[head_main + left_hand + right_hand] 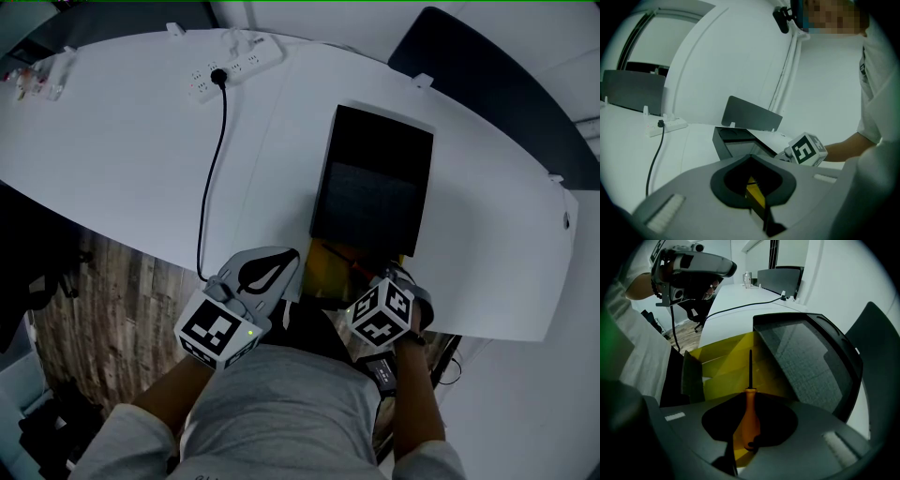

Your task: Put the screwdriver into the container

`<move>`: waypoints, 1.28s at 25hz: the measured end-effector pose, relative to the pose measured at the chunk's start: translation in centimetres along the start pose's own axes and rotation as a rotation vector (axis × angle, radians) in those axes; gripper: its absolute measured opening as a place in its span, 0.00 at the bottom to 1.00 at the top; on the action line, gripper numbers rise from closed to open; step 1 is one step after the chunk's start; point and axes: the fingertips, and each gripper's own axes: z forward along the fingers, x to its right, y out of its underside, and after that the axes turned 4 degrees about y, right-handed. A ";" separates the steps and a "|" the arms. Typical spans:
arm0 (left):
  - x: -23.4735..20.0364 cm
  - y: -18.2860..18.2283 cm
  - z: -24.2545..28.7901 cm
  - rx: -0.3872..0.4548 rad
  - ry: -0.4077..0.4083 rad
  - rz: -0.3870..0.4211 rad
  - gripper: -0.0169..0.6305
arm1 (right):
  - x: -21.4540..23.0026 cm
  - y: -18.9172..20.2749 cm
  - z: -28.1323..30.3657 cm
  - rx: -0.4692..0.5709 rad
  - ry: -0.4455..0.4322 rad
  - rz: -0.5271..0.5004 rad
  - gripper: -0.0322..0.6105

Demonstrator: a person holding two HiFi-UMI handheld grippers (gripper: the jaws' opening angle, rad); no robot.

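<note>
One held screwdriver; one black container.

Free: surface left of black box; yellow container mouth.
Obstacles: cable crossing near-to-far; power strip far left.

An office meeting room: a long white table carrying a power strip, dark chairs at its far edge, wood floor beneath it.
</note>
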 end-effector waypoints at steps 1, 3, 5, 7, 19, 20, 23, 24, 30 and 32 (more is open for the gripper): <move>0.0 0.1 0.0 -0.001 0.000 0.000 0.03 | 0.0 0.0 0.1 -0.003 0.000 -0.001 0.18; 0.0 0.1 -0.1 -0.002 -0.001 -0.002 0.03 | -0.1 0.0 0.2 -0.009 -0.001 -0.004 0.18; -0.1 0.3 -0.1 -0.008 -0.002 0.000 0.03 | -0.1 0.0 0.3 -0.012 0.000 -0.003 0.18; -0.1 0.3 -0.2 -0.011 -0.002 0.000 0.03 | -0.1 0.0 0.3 -0.013 0.003 -0.002 0.19; -0.1 0.4 -0.2 -0.010 0.003 -0.001 0.03 | -0.1 -0.1 0.4 -0.015 0.011 0.017 0.20; -0.1 0.4 -0.2 -0.011 0.003 0.000 0.03 | -0.1 -0.1 0.4 -0.015 0.012 0.021 0.20; 0.0 0.5 -0.2 -0.017 0.003 0.003 0.03 | -0.1 0.0 0.5 -0.018 0.018 0.021 0.21; 0.0 0.4 -0.2 -0.016 0.005 0.002 0.03 | -0.1 0.1 0.5 -0.019 0.022 0.020 0.23; 0.1 0.4 -0.3 -0.014 0.009 0.006 0.03 | -0.2 -0.1 0.2 -0.006 0.025 0.033 0.28; 0.1 0.4 -0.4 -0.016 0.010 0.008 0.03 | -0.2 -0.2 0.0 0.001 0.028 0.040 0.28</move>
